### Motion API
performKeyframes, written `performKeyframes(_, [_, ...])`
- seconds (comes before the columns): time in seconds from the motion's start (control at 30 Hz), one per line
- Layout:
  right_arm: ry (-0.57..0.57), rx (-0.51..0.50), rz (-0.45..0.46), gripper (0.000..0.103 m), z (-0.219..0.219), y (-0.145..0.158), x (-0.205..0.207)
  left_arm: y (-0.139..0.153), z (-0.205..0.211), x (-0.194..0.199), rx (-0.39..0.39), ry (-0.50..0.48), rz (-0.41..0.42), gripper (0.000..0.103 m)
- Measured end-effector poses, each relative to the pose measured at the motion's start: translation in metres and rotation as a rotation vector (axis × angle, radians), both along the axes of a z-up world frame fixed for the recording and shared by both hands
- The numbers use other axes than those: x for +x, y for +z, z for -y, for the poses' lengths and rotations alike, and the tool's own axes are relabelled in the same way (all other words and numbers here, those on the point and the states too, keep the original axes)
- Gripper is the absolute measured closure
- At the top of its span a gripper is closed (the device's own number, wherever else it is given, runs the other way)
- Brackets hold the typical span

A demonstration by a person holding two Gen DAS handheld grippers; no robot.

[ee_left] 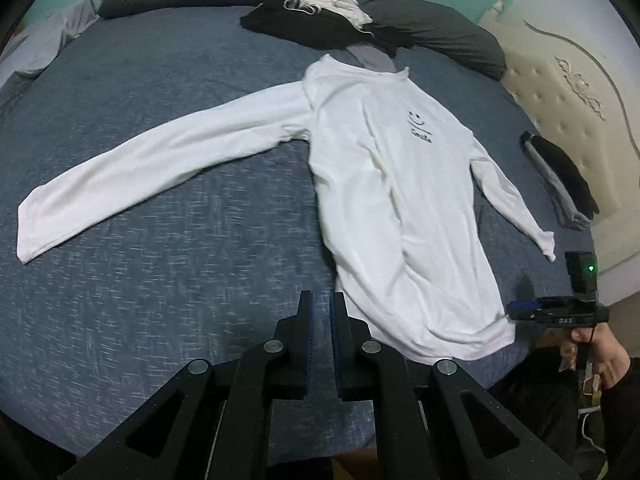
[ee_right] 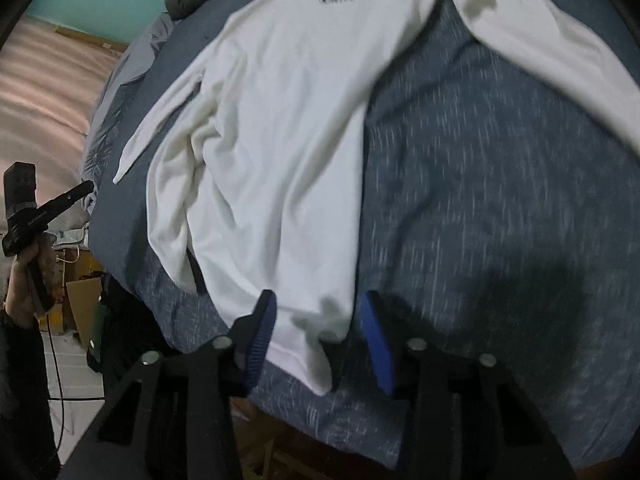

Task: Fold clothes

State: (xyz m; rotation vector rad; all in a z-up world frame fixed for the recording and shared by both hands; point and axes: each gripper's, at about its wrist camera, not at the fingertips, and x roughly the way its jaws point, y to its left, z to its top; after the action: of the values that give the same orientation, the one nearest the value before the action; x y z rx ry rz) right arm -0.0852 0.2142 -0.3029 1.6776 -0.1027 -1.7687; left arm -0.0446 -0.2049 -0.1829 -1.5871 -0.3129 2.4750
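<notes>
The white long-sleeve shirt runs lengthwise away from both grippers. The right gripper, fingers apart, straddles its hem; the left gripper, fingers nearly together and empty, sits beside that hem.

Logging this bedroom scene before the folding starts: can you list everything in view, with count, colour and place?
Long-sleeved shirt: one, white, spread flat on the bed, sleeves out.
Bedcover: one, mottled blue, under the shirt.
Clothes pile: one, white, black and grey, far end of the bed.
Folded clothes: one stack, black and grey, by the headboard.
Headboard: one, cream, tufted.
Left gripper: black, blue pads, shut, empty.
Right gripper: black, blue pads, astride the shirt hem.
</notes>
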Motion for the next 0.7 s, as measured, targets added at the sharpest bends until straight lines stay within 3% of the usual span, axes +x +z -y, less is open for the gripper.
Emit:
performKeyframes(0.2, [0.026, -0.007, 0.003, 0.095, 0.003, -0.004, 0.013, -0.004, -0.012, 0.006, -0.012, -0.024, 0.010, 0.088])
performKeyframes(0.33, [0.019, -0.032, -0.030, 0.098, -0.003, 0.008, 0.015, -0.013, -0.019, 0.009, -0.014, -0.035, 0.033, 0.084])
performKeyframes(0.57, [-0.039, -0.079, -0.121, 0.099, -0.038, 0.056, 0.003, -0.042, -0.031, 0.003, 0.014, -0.035, 0.097, 0.078])
performKeyframes(0.7, [-0.072, -0.074, -0.157, 0.099, -0.061, 0.072, -0.003, -0.050, -0.057, 0.002, 0.021, -0.081, 0.107, 0.075])
